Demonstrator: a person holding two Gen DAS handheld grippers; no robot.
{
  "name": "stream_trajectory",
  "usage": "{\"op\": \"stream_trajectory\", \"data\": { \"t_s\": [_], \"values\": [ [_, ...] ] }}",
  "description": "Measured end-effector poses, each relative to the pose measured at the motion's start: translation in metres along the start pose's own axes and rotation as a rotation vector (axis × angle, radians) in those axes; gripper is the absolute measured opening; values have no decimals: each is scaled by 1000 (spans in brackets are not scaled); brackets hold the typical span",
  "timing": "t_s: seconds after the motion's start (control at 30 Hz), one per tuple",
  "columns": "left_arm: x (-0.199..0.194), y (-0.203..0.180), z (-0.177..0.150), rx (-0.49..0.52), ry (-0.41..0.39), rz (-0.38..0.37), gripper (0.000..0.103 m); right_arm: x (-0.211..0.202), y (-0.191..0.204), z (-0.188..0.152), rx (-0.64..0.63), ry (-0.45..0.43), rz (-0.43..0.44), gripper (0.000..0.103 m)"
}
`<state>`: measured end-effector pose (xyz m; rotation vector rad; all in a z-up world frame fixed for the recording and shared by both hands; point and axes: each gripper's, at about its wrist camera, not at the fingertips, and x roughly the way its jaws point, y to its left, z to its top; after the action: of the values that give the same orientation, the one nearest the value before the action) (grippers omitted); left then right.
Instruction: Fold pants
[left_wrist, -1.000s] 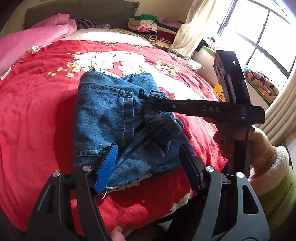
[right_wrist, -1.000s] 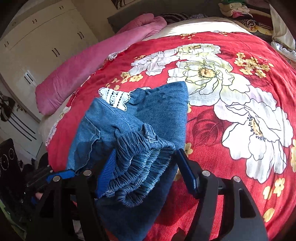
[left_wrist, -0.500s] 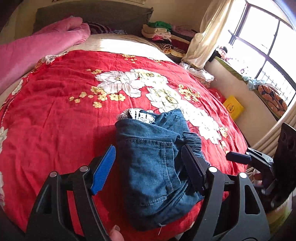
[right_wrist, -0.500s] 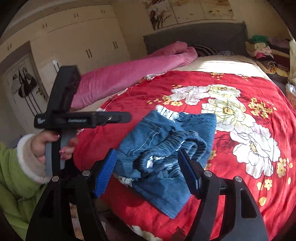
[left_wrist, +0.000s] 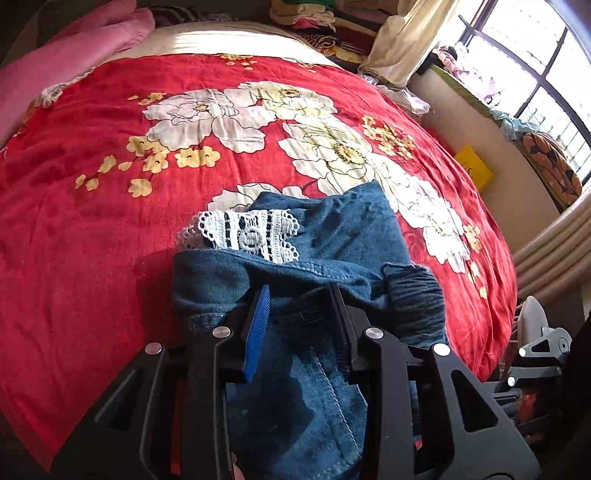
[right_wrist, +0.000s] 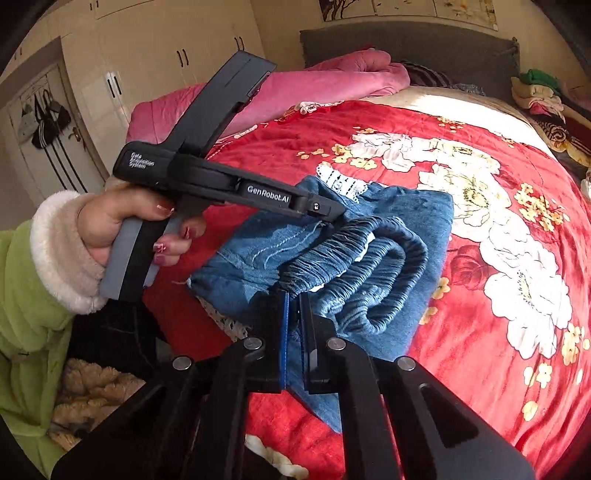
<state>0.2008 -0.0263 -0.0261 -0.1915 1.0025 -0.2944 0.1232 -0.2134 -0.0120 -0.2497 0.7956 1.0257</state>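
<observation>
Blue denim pants (left_wrist: 347, 236) with a white lace trim (left_wrist: 251, 230) and a ribbed elastic waistband (right_wrist: 369, 254) lie bunched near the front edge of a red floral bedspread (left_wrist: 92, 206). My left gripper (left_wrist: 299, 295) is narrowed around a raised fold of the denim, its fingers pressing into the cloth. In the right wrist view the left gripper (right_wrist: 325, 208) reaches onto the pants from the left. My right gripper (right_wrist: 293, 295) is shut on the edge of the pants at the waistband.
A pink quilt (right_wrist: 314, 85) lies along the far side of the bed. Stacked folded clothes (left_wrist: 306, 14) sit at the head. A window (left_wrist: 535, 55) and curtain are on the right. White wardrobes (right_wrist: 147, 66) stand at the left.
Both grippers moved in onto the pants and closed from wide open. The right now pinches the waistband edge; the left clamps a denim fold.
</observation>
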Motion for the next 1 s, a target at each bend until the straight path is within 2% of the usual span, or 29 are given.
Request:
{"op": "stream_trajectory", "data": {
  "t_s": [0.23,0.33,0.47,0.53,0.57,0.6,0.63,0.73,0.87,0.9,0.93,0.97,1.0],
  "values": [
    [5,4,3,4,-17,15,25,16,-20,-40,120,69,-17,3],
    [5,5,3,3,-24,10,25,-4,-15,-40,146,-1,-8,4],
    [5,4,5,8,-21,2,25,-33,19,-19,44,-137,53,9],
    [5,4,5,8,-18,-1,25,-31,44,-8,-70,-157,59,30],
    [5,5,6,7,-15,-4,25,-27,56,-4,-137,-159,60,38],
    [5,5,6,6,-12,-8,25,-20,68,-1,-208,-142,49,49],
    [5,5,7,8,-6,-11,25,-13,80,3,-270,-122,21,50],
    [5,6,9,24,12,-17,25,13,95,9,-409,-44,-58,50],
    [6,5,9,40,20,-15,25,39,100,14,-558,9,-106,50],
    [6,5,9,39,20,-14,25,45,101,13,-592,29,-100,47],
    [6,5,9,39,20,-14,25,50,101,10,-616,66,-56,21],
    [6,5,9,35,19,-15,25,53,103,6,-636,92,-19,8],
    [7,6,9,31,18,-17,25,53,103,0,-656,112,2,6]
  ]
}}
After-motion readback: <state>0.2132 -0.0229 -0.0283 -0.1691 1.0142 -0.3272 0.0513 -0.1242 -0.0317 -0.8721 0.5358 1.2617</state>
